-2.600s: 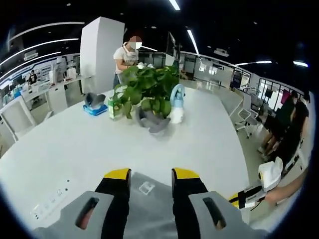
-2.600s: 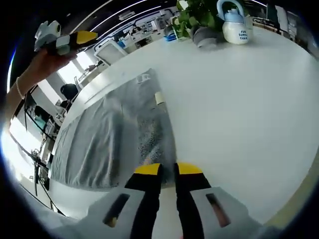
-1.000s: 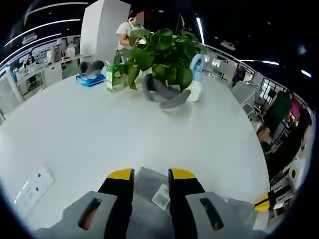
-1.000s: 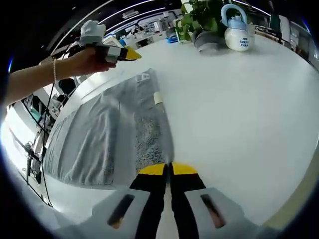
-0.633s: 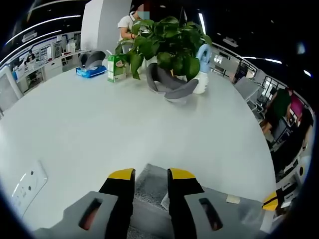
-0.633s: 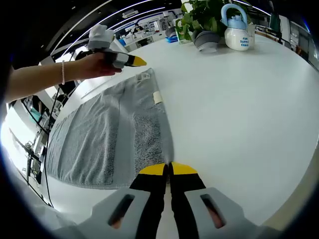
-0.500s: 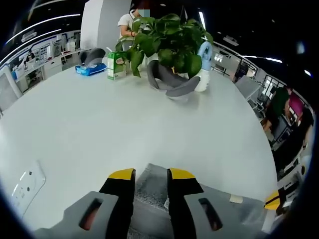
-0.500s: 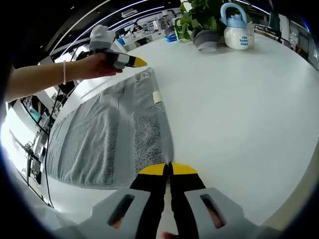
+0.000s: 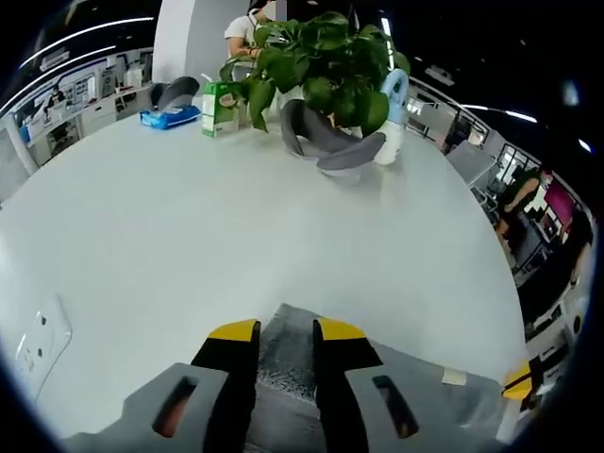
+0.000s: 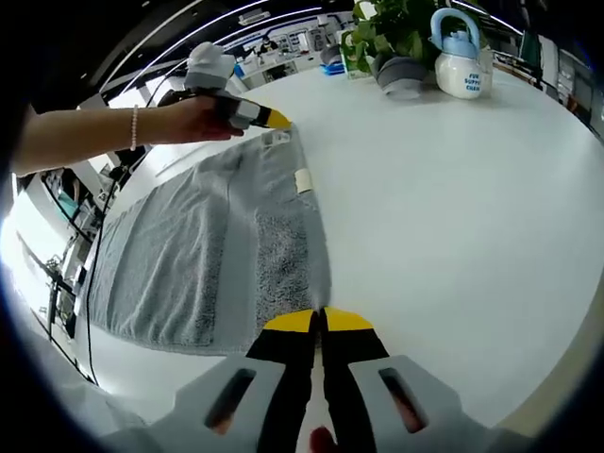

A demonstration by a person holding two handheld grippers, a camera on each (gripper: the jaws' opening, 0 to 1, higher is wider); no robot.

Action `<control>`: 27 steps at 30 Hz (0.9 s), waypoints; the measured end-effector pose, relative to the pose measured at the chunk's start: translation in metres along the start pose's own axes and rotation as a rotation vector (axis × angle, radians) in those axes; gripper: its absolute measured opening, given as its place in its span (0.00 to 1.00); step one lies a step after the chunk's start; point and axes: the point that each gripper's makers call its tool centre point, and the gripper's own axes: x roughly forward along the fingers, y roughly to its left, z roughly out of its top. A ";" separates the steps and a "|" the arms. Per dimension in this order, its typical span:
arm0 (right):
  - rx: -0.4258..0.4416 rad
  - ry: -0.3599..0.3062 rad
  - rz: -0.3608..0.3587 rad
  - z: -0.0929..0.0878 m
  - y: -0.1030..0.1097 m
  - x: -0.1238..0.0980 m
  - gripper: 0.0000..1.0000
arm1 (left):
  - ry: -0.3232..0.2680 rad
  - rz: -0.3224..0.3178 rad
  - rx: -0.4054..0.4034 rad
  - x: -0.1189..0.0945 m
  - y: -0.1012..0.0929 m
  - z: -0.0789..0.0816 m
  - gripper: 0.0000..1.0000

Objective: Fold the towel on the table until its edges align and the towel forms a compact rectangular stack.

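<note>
While each hand-held gripper (image 9: 285, 330) (image 10: 319, 319) pinches a corner, the towel (image 10: 208, 250) lies flat.

Right gripper view: grey towel (image 10: 208, 255) lies flat on the white table (image 10: 453, 208), spread lengthwise away from the camera, with a darker, coarser band along its right side and two small labels near the far right edge. Right gripper (image 10: 317, 321), yellow-tipped jaws pressed together at the towel's near right corner; cloth between the tips cannot be confirmed. Left gripper (image 10: 274, 120), held in a person's hand (image 10: 193, 118) wearing a bead bracelet, sits at the towel's far corner. Far end of table: leafy plant (image 10: 392, 26), grey bowl-shaped object (image 10: 401, 75), white-and-blue kettle (image 10: 462, 57).
</note>
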 end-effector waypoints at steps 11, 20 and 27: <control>-0.100 0.025 -0.026 -0.001 0.002 0.000 0.00 | 0.020 0.022 0.059 0.003 0.004 -0.001 0.14; -0.112 0.046 -0.027 0.001 0.001 0.000 0.00 | 0.048 0.045 0.102 0.003 0.006 -0.001 0.05; -0.089 0.037 -0.014 0.008 0.005 -0.004 0.00 | 0.027 0.053 0.094 -0.011 0.006 0.009 0.05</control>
